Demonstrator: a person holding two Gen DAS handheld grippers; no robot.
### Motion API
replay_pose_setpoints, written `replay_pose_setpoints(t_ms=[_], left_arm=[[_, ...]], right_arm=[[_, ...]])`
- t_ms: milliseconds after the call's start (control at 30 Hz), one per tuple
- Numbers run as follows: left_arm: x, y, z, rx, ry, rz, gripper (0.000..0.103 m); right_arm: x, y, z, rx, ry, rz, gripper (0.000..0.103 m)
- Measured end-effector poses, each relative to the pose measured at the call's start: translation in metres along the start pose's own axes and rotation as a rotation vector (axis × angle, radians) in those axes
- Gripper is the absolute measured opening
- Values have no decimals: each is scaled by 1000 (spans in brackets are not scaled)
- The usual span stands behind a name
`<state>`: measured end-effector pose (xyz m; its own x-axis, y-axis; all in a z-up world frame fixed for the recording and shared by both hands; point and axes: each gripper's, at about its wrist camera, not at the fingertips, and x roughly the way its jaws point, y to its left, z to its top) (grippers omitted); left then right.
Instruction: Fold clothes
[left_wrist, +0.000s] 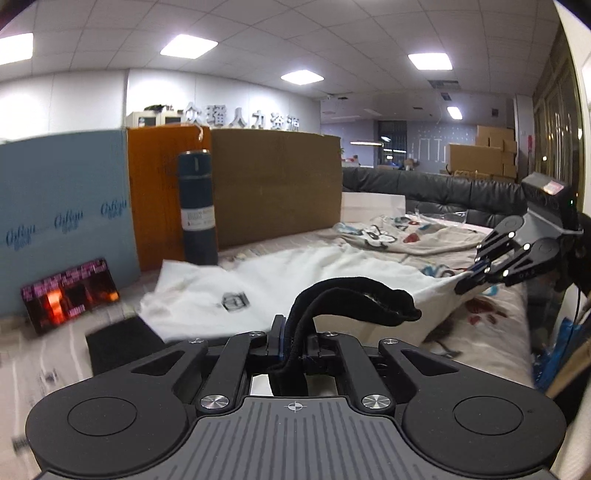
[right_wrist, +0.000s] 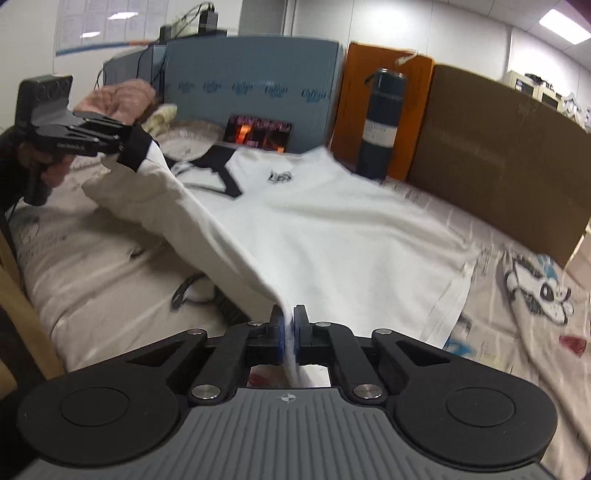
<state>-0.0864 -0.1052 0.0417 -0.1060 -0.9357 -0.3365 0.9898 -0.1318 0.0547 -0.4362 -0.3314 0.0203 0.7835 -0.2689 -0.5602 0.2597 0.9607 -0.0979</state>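
A white shirt (right_wrist: 332, 229) with a black collar and black sleeve cuff lies spread over the bed, its near edge lifted. My left gripper (left_wrist: 295, 338) is shut on the black cuff (left_wrist: 354, 295), which loops up over its fingers. In the right wrist view the left gripper (right_wrist: 122, 146) holds that cuff (right_wrist: 138, 147) up at the far left, a hand behind it. My right gripper (right_wrist: 289, 328) is shut on the shirt's white hem, pulled taut. From the left wrist view the right gripper (left_wrist: 467, 278) pinches the shirt (left_wrist: 280, 280) at the right.
A printed bedsheet (right_wrist: 517, 332) covers the bed. A dark blue flask (left_wrist: 197, 214) stands against orange and brown cardboard boards (left_wrist: 277, 192). A glowing phone (left_wrist: 70, 295) leans on a blue board. A dark sofa (left_wrist: 443, 188) lies beyond. Pink bedding (right_wrist: 118, 99) is piled at the far left.
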Motion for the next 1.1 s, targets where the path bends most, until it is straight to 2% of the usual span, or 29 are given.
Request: replay_pose_setpoints(t_ms=[167, 300, 367, 467, 533, 667, 700, 800, 933, 967, 1067, 1100], left_arm=[[32, 22, 12, 57, 50, -20, 6], [52, 35, 5, 35, 109, -50, 8], [59, 42, -1, 15, 132, -46, 13], [63, 56, -5, -30, 148, -32, 16], [65, 65, -7, -62, 158, -21, 22], [66, 84, -10, -131, 168, 8, 33], [62, 89, -10, -155, 160, 25, 36], [46, 102, -6, -231, 120, 95, 36], [5, 97, -6, -360, 50, 140, 37], [-4, 91, -8, -382, 38, 130, 41], [-24, 71, -17, -419, 27, 77, 63], [-25, 64, -21, -415, 47, 72, 65]], right_arm=[[26, -27, 18, -14, 7, 6, 4], [46, -42, 18, 16, 24, 24, 5], [52, -47, 15, 39, 29, 27, 5], [55, -56, 10, 89, 28, 12, 16], [55, -63, 6, 125, 25, -9, 25], [47, -82, -4, 227, -2, -70, 36], [43, -86, -7, 258, -12, -96, 36], [26, -92, -18, 363, -69, -191, 41], [-6, -82, -33, 545, -203, -334, 64], [-13, -79, -37, 602, -239, -343, 67], [-29, -69, -52, 752, -312, -328, 71], [-31, -65, -55, 783, -316, -328, 73]])
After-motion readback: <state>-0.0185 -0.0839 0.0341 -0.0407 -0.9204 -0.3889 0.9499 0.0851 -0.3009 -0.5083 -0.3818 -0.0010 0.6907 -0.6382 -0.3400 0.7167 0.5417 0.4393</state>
